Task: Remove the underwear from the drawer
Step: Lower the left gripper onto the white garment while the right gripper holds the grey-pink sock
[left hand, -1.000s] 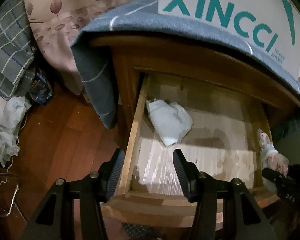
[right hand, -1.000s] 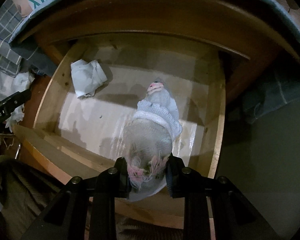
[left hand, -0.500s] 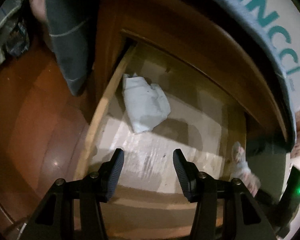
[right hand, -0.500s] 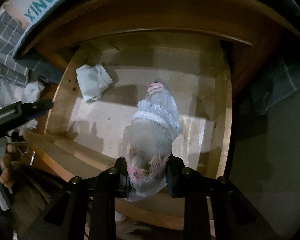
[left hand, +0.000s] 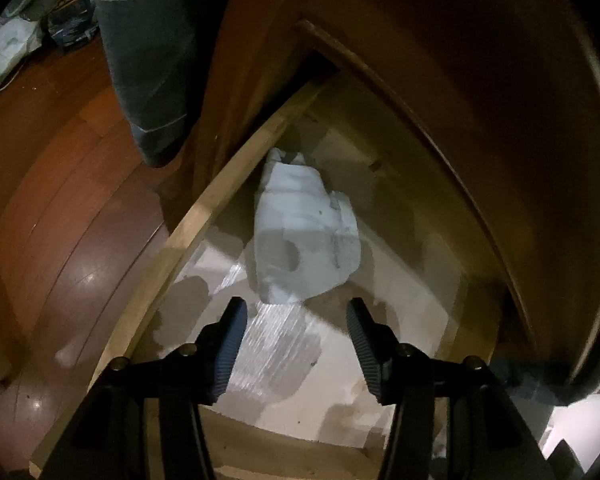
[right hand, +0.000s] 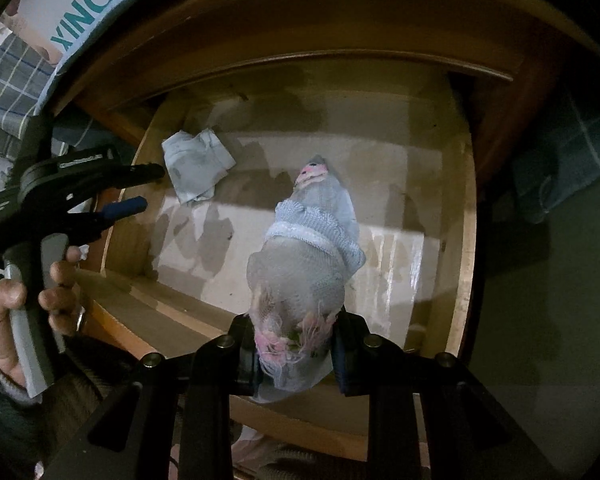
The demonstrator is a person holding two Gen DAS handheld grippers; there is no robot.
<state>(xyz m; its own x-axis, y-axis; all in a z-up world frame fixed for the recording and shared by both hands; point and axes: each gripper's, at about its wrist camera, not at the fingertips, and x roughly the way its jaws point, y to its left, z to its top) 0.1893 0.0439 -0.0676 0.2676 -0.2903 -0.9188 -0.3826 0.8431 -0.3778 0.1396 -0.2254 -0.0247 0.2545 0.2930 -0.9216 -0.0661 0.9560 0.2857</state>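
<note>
**Second pair next: go in from the open side, not along the wall**

Right gripper (right hand: 294, 354) is already clamped tight on a pale mesh pair of underwear with pink floral trim (right hand: 304, 272), which hangs from the pads above the open light-wood drawer (left hand: 172, 248). So that one's basically out.

The step in hand looks like the other piece: a crumpled white cotton pair of underwear (left hand: 304, 236) lying on the drawer floor, in the back corner, right against the side wall. Left gripper (left hand: 296, 344) hangs just short of it, jaws opening, nothing between them yet.

My take: drop the pads to either side of the near hump of the bundle and pinch the fabric itself, not the shiny liner under it.

Room-wise, the wall crowds one finger and the dark wooden cabinet overhang (left hand: 460, 128) sits close above the back. The drawer's middle is bare, so I'd lift up and toward the front.
</note>
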